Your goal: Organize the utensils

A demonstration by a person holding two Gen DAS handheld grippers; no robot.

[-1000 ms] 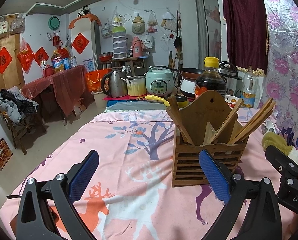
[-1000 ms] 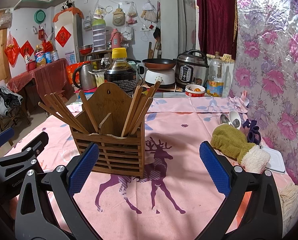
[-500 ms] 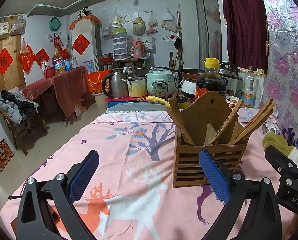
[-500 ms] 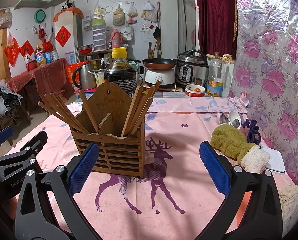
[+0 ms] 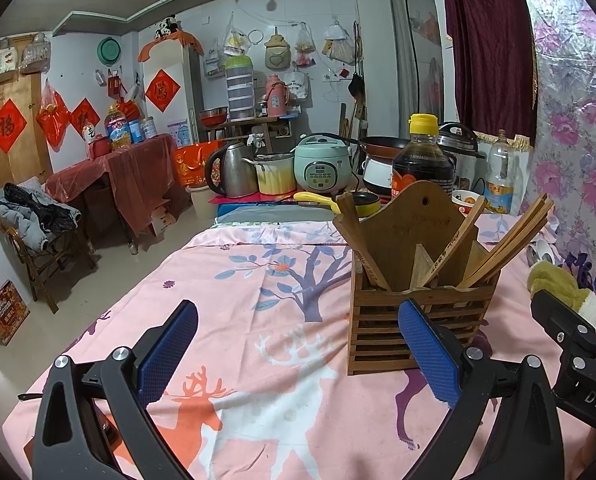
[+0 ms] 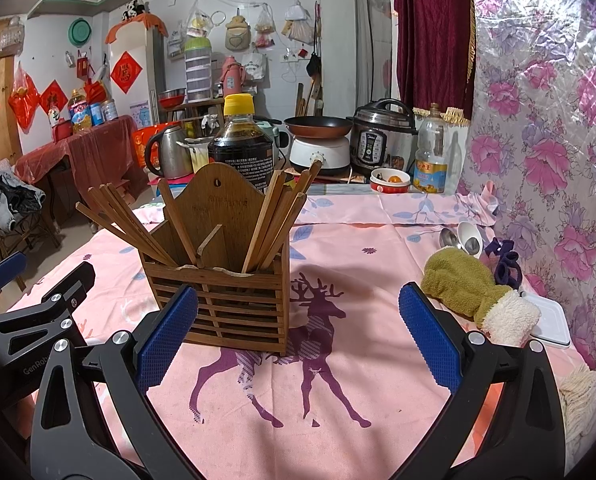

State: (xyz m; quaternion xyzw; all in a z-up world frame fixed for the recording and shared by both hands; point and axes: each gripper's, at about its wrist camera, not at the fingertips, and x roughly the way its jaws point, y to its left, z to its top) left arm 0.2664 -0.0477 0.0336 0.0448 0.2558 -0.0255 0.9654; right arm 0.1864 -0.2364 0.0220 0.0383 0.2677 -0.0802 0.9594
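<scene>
A slatted wooden utensil holder (image 5: 417, 320) (image 6: 226, 304) stands upright on the pink deer-print tablecloth. Several wooden chopsticks (image 5: 509, 244) (image 6: 278, 216) lean out of its compartments. My left gripper (image 5: 298, 350) is open and empty, low over the cloth, with the holder just beyond its right finger. My right gripper (image 6: 298, 334) is open and empty, with the holder beyond its left finger. Two spoons (image 6: 463, 238) lie at the table's far right by the wall.
A green and white mitten (image 6: 469, 292) and a white lidded box (image 6: 547, 320) lie at the right. A dark soy sauce bottle (image 6: 240, 140) stands behind the holder. Kettle, pots, rice cookers and a small bowl (image 6: 389, 180) crowd the far end. The flowered wall (image 6: 557, 140) bounds the right side.
Both grippers stay open. The left wrist view has shifted very slightly; the holder sits a touch further right in it. Nothing was taken or released.
</scene>
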